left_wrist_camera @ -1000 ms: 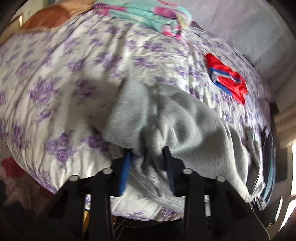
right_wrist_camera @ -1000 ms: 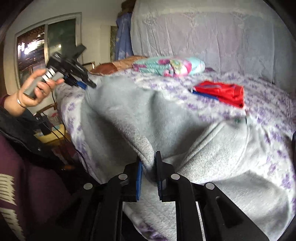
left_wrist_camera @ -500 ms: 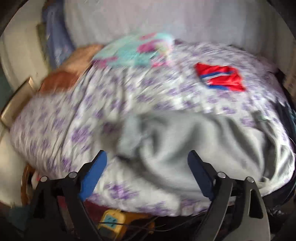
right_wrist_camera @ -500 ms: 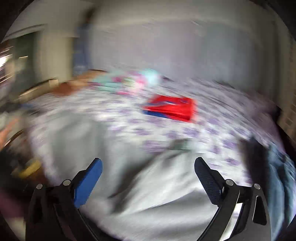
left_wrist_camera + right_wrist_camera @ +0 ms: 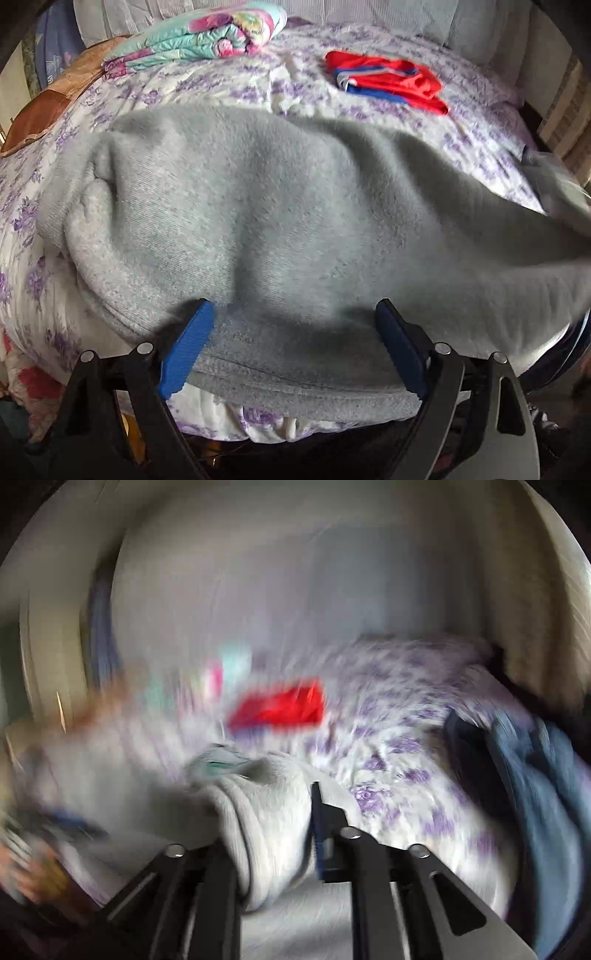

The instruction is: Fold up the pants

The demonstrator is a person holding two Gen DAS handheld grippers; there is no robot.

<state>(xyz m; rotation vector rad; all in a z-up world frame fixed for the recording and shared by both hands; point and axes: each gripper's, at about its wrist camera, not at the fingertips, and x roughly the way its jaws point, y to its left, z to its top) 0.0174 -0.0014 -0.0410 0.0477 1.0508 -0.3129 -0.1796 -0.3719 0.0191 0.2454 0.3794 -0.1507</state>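
Grey sweatpants (image 5: pixel 258 206) lie spread across the bed with the purple-flowered sheet (image 5: pixel 221 85), folded over at the near edge. My left gripper (image 5: pixel 291 343) is open, its blue pads on either side of the near folded edge, holding nothing. In the blurred right wrist view, my right gripper (image 5: pixel 273 827) has a thick bunch of the grey pants (image 5: pixel 269 812) between its fingers and looks closed on it.
A red and blue garment (image 5: pixel 384 81) lies on the far right of the bed, also seen as a red blur in the right wrist view (image 5: pixel 280 705). A folded floral blanket (image 5: pixel 199 37) sits at the back. Blue clothing (image 5: pixel 535 775) lies at the right edge.
Both grippers let go of the pants half a second ago. The left has since stayed open and moved closer over the near edge. The right has closed on a bunch of pants fabric.
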